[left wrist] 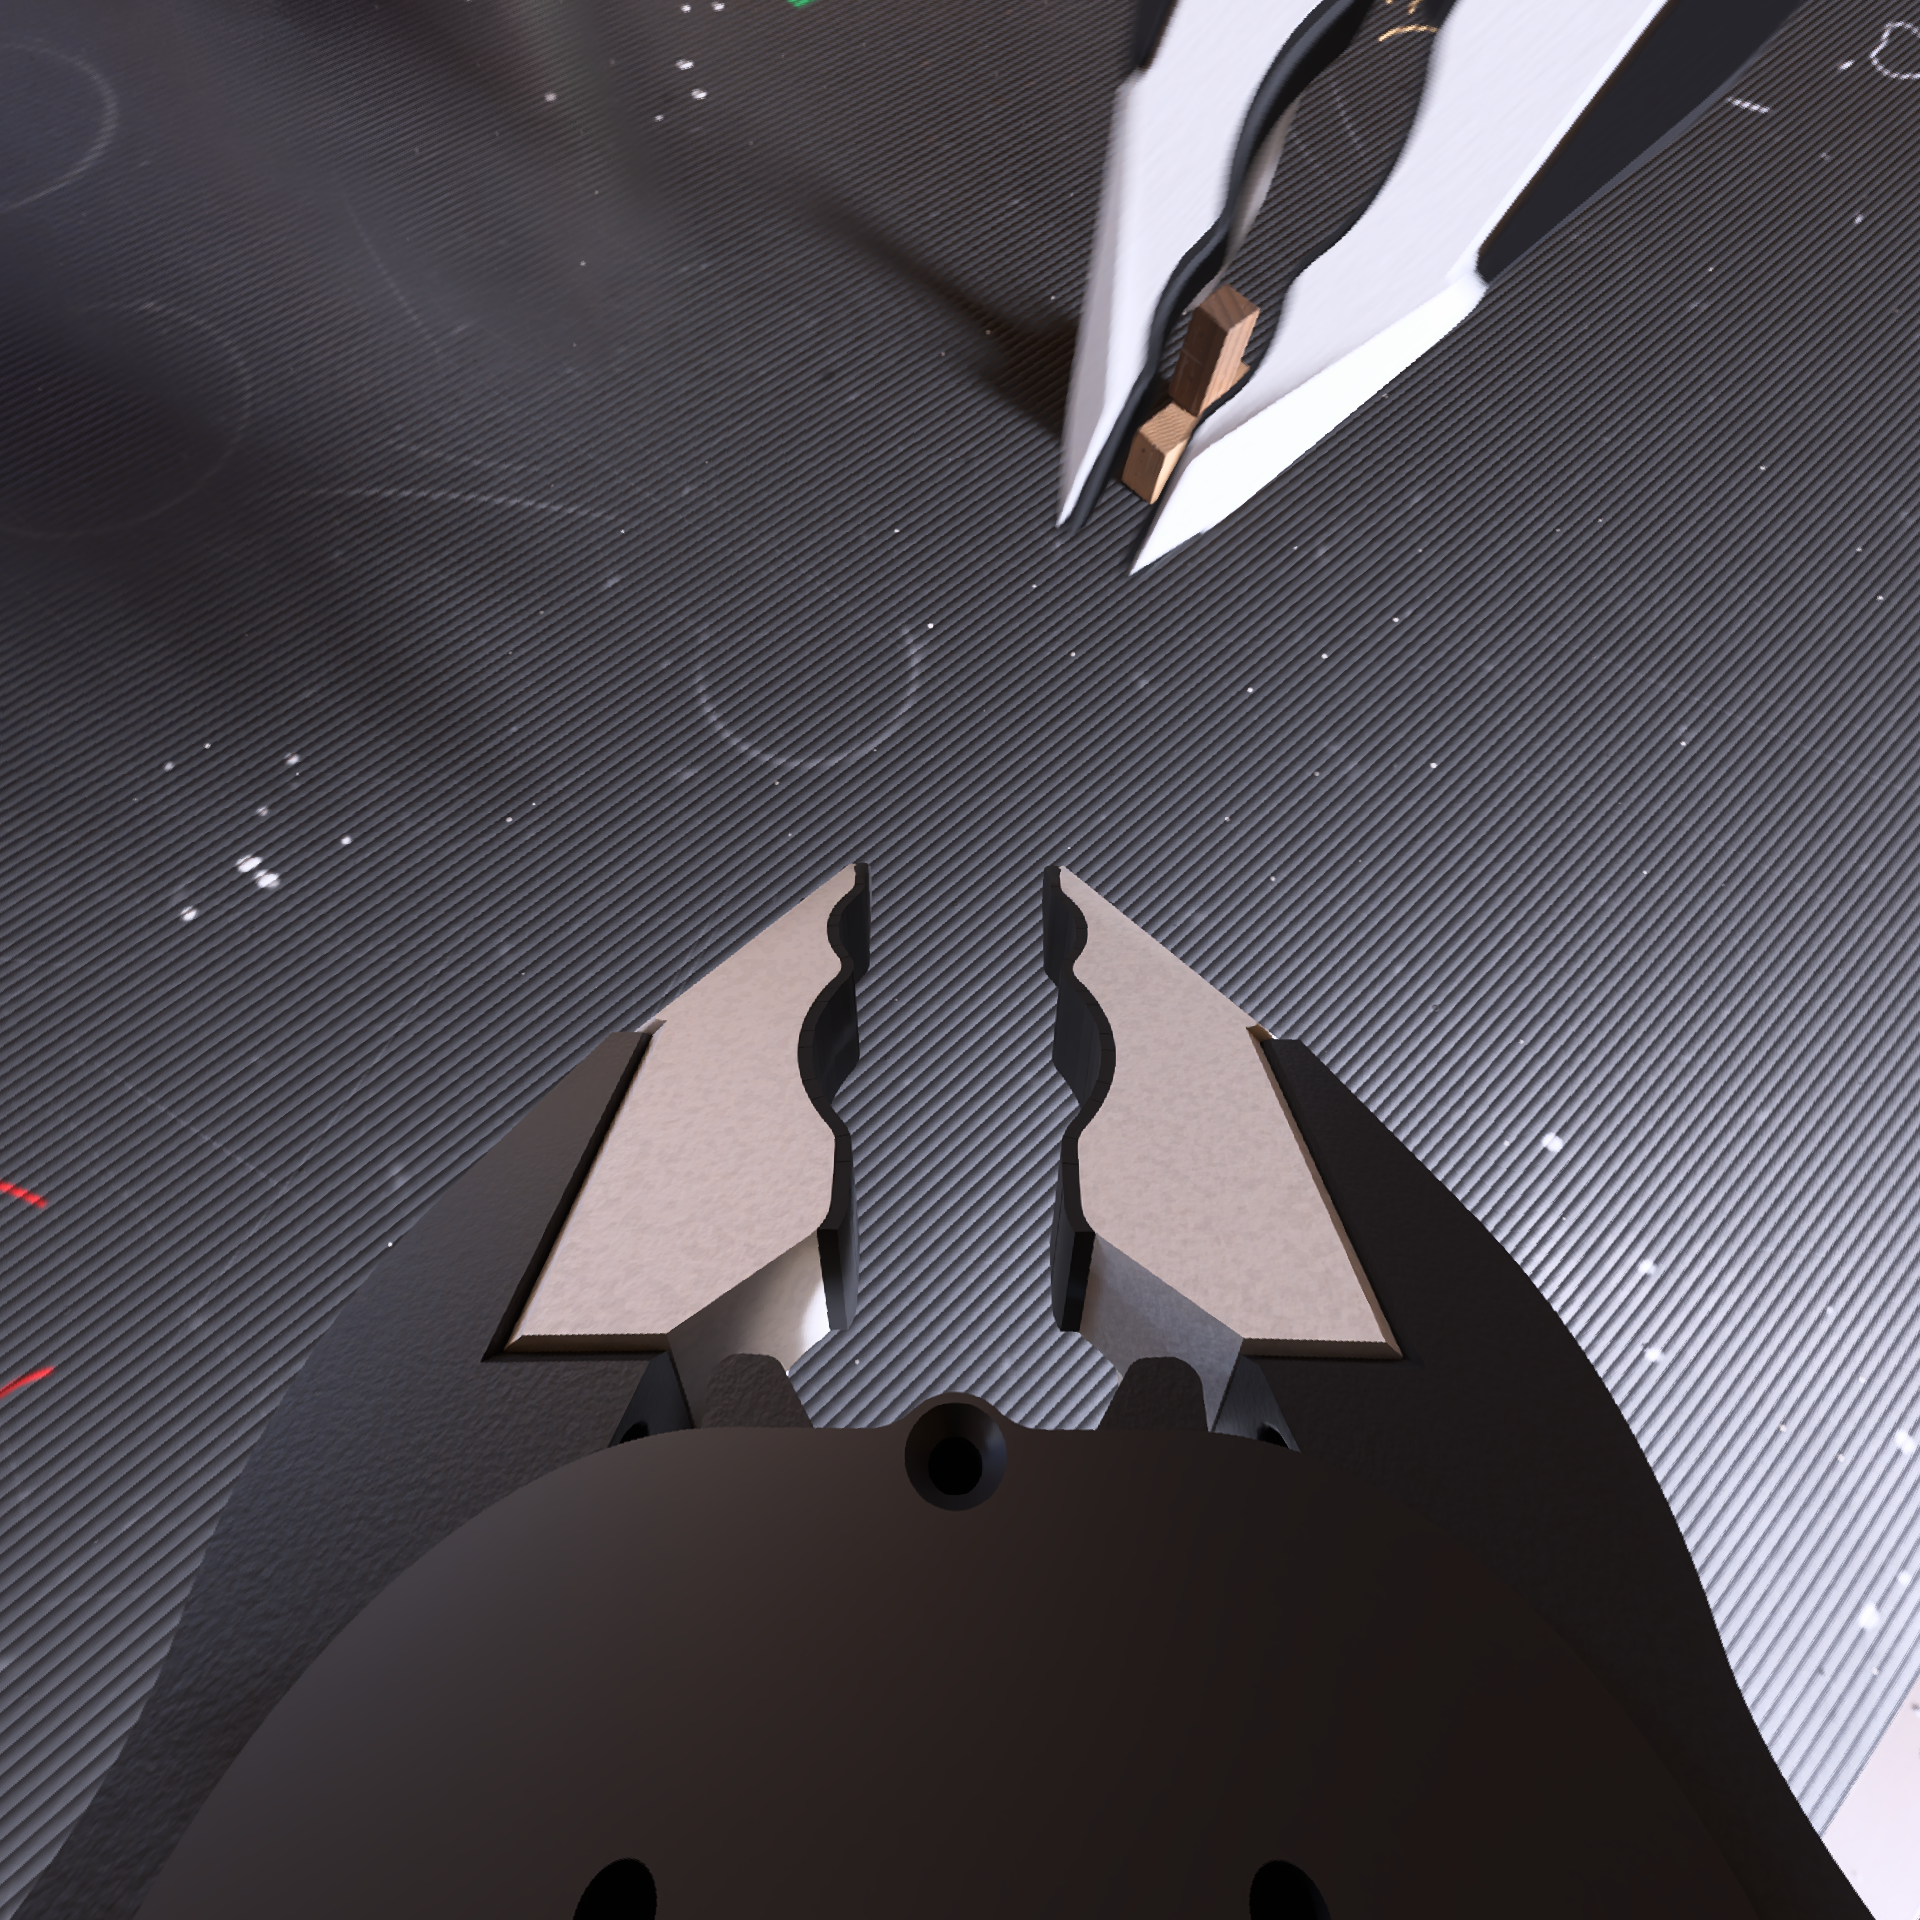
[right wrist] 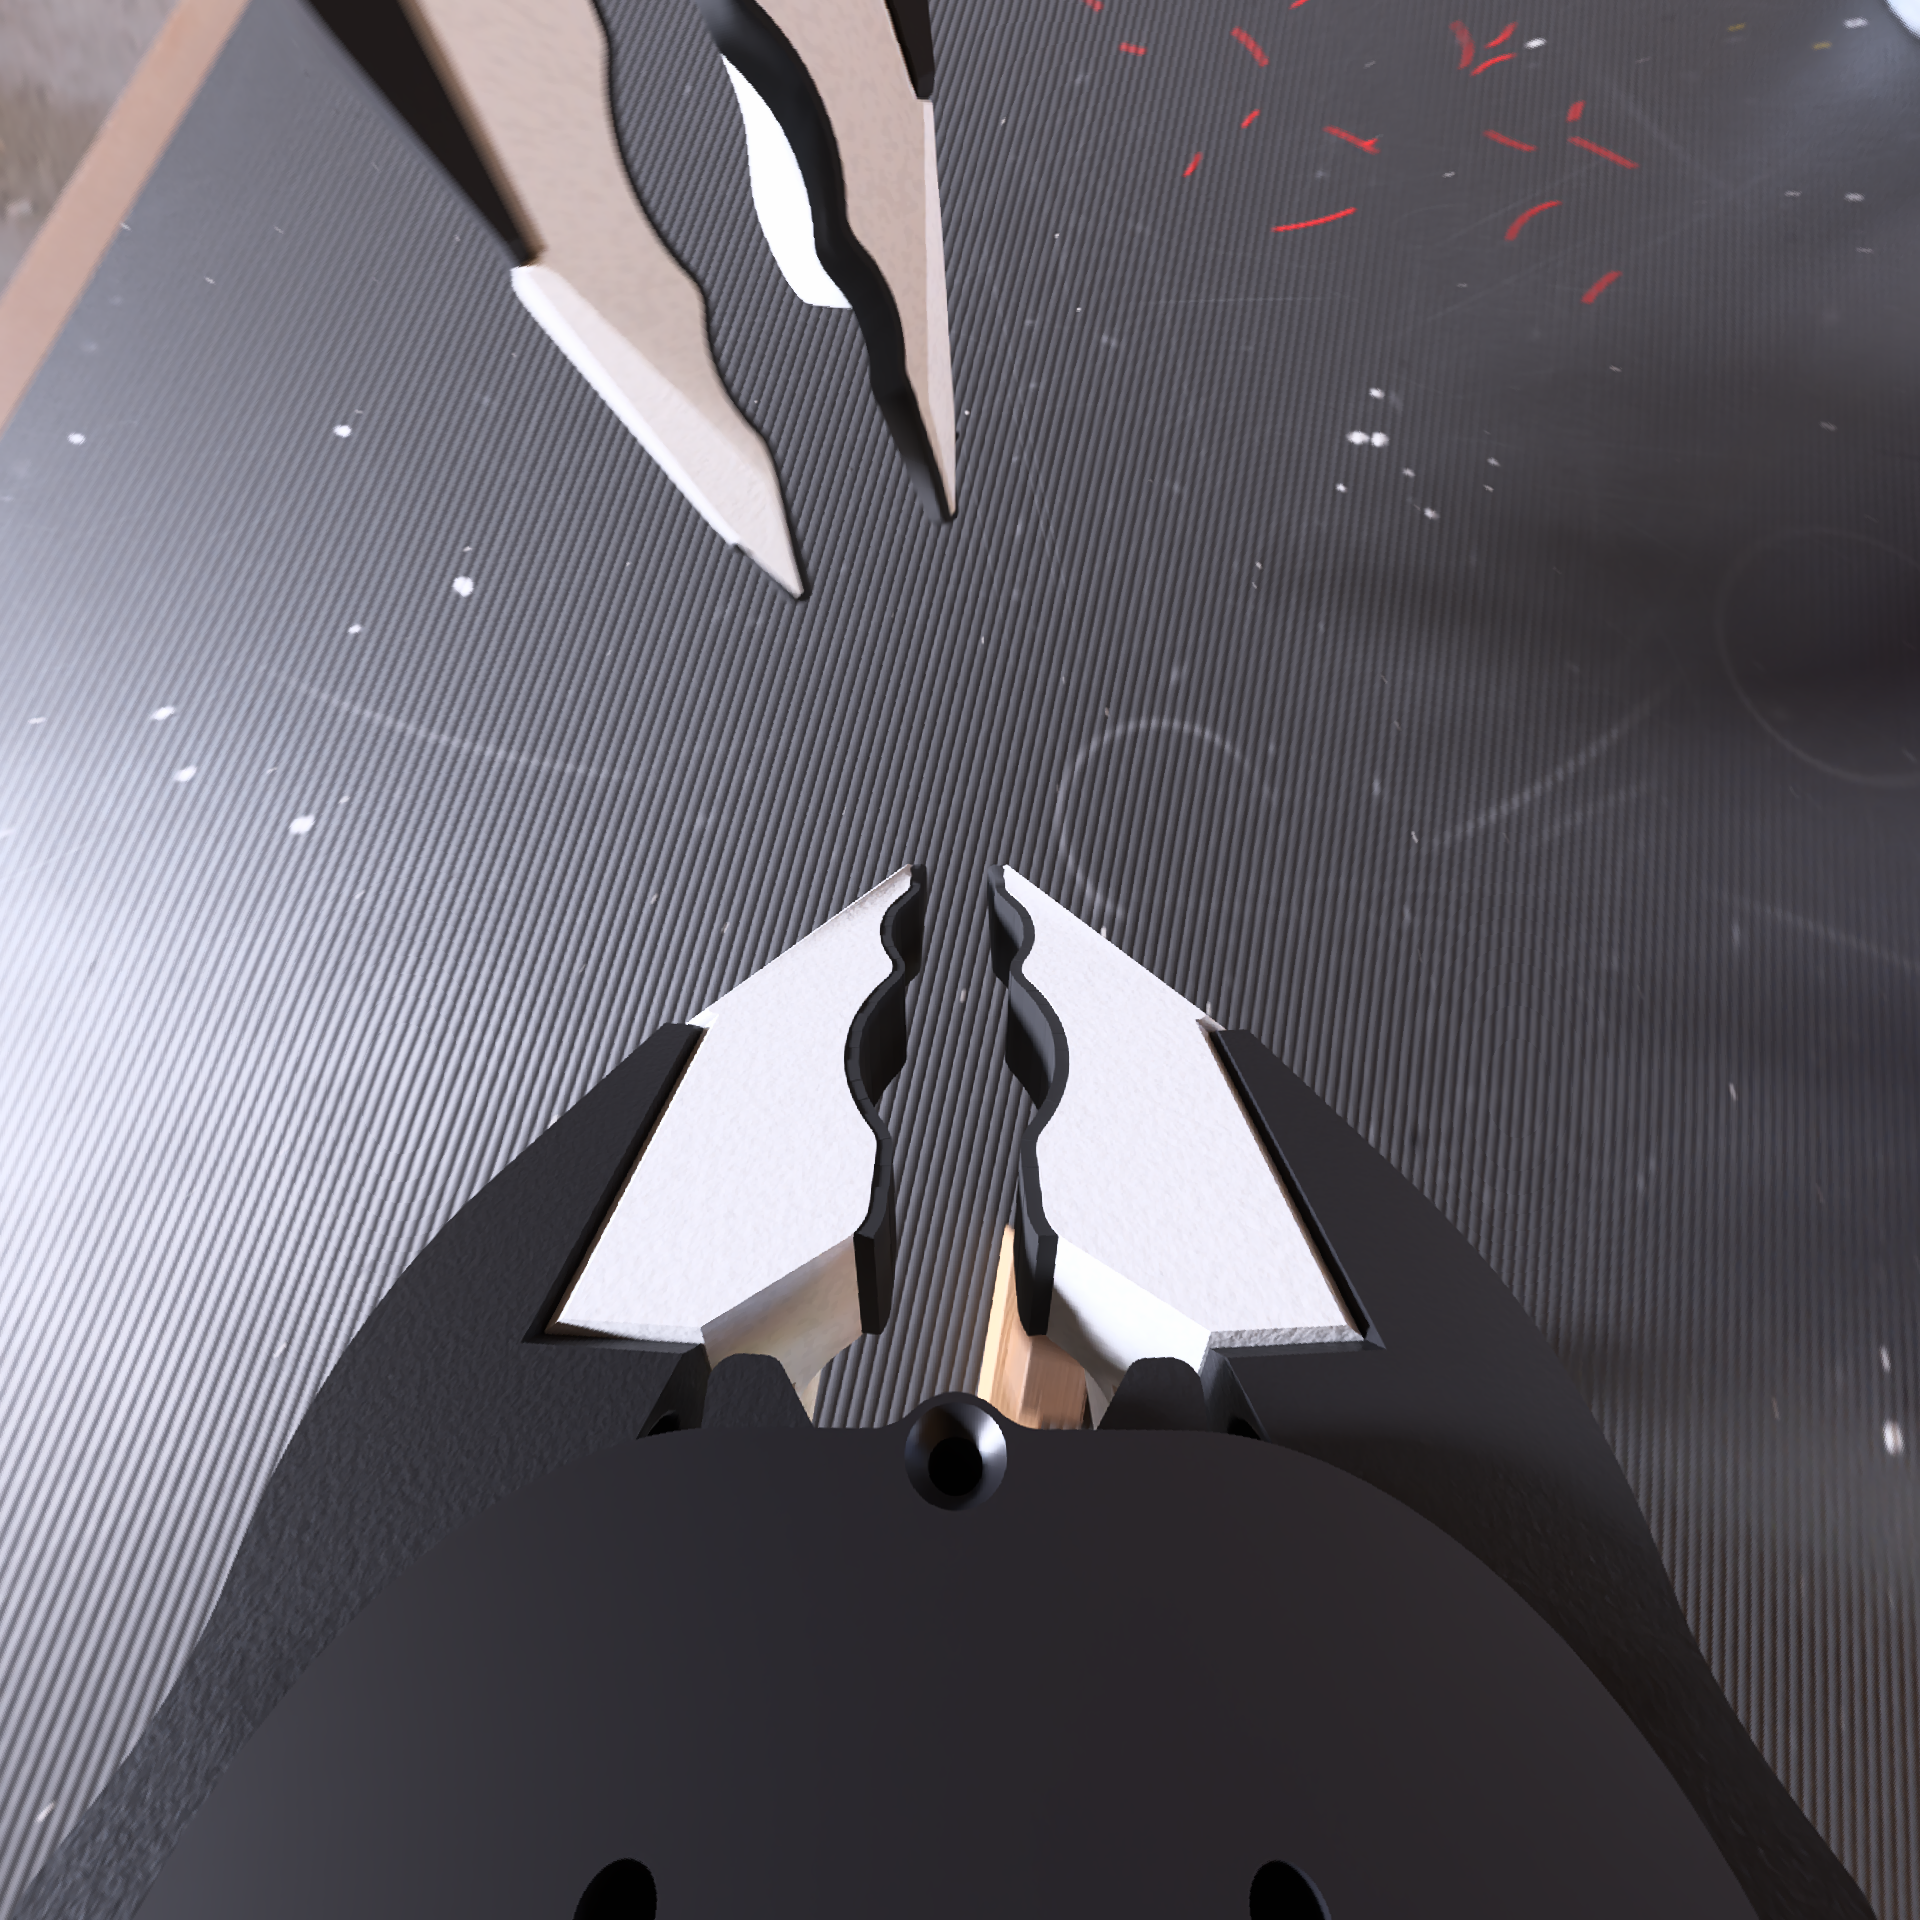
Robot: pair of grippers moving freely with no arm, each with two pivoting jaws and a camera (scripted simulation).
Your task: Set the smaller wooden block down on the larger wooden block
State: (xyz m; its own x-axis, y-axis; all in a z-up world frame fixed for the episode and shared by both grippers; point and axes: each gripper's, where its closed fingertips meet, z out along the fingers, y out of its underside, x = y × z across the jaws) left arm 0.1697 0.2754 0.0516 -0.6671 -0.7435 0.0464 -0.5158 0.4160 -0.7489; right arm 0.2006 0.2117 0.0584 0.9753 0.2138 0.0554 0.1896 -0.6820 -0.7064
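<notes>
Where mat (left wrist: 416, 935) looks ribbed, cuboid (left wrist: 1155, 459) sits.

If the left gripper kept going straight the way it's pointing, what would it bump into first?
Probably just the dark ribbed mat. The left gripper has its jaws open and empty, and nothing lies straight ahead of them. The right gripper and the wooden blocks sit off to the right of that line, though depth is hard to judge.

Two wooden blocks (left wrist: 1195, 395), two grippers (left wrist: 954, 883), one mat (left wrist: 520, 675).
</notes>
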